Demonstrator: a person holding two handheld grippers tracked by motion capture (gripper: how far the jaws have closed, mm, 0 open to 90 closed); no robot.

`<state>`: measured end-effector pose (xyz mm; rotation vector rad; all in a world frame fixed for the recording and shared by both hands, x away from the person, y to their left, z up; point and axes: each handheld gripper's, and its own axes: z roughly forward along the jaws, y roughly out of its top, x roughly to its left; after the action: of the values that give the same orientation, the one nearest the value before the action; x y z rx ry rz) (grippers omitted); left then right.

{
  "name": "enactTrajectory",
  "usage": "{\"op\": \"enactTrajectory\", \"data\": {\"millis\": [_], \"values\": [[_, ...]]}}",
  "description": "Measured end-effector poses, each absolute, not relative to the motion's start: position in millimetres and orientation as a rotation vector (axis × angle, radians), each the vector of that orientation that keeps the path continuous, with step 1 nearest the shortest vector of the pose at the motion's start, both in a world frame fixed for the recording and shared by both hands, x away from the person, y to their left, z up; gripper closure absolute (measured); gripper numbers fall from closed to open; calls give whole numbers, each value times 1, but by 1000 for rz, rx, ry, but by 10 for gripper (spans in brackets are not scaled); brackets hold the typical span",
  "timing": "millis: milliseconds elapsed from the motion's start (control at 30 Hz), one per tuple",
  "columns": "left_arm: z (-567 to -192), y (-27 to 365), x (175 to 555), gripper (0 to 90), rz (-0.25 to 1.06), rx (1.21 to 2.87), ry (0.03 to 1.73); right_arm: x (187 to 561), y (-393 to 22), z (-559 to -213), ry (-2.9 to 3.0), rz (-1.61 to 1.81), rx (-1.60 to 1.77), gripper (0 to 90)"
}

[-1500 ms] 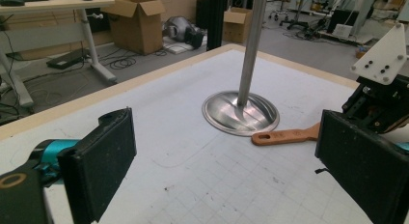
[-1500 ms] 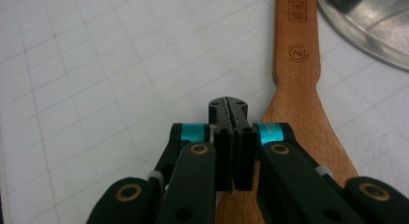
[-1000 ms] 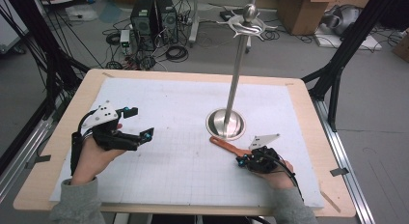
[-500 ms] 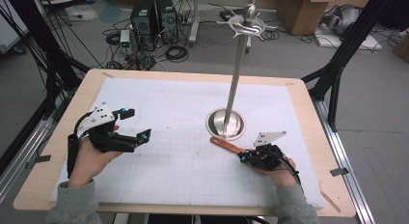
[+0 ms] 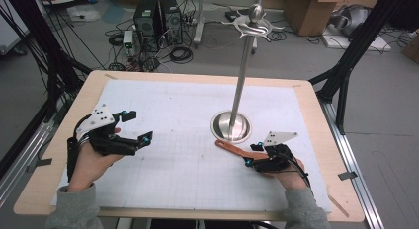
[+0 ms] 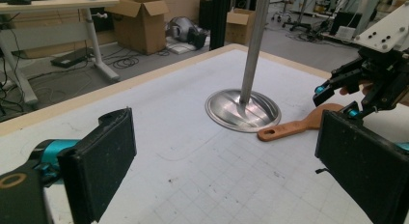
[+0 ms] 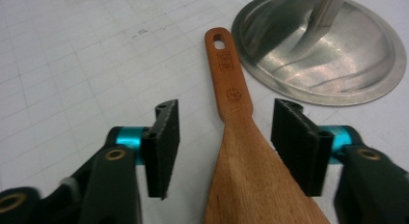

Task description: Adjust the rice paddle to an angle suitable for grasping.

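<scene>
The wooden spatula (image 7: 241,151) lies flat on the tabletop (image 5: 188,160), its wide end cut off at six o'clock. The right tool (image 7: 224,137) has just been opening, its jaws either side of the spatula, not pressing. The left tool (image 5: 136,128) is wide open and holds nothing.

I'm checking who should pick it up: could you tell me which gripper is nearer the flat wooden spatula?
Right. The right gripper has its open jaws on either side of the flat wooden spatula, pads clear of it. The left gripper hovers far across the white mat.
</scene>
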<state>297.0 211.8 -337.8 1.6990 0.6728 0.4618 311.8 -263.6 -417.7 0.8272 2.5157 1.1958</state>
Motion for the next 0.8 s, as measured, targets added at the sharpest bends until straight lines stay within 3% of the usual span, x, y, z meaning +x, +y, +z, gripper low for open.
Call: {"op": "enactTrajectory", "data": {"millis": [33, 100, 133, 267, 800], "values": [[-338, 212, 297, 76, 464, 1697, 675, 312, -263, -417, 2510, 1195, 829, 295], [-337, 212, 296, 76, 465, 1695, 672, 312, -262, -417, 2508, 1194, 825, 265], [-337, 212, 296, 76, 465, 1696, 672, 311, -260, -416, 2502, 1193, 808, 203], [-337, 212, 295, 76, 464, 1698, 677, 312, -258, -414, 2493, 1208, 784, 144], [-339, 212, 296, 76, 459, 1695, 684, 316, -254, -406, 2496, 1213, 780, 139]]}}
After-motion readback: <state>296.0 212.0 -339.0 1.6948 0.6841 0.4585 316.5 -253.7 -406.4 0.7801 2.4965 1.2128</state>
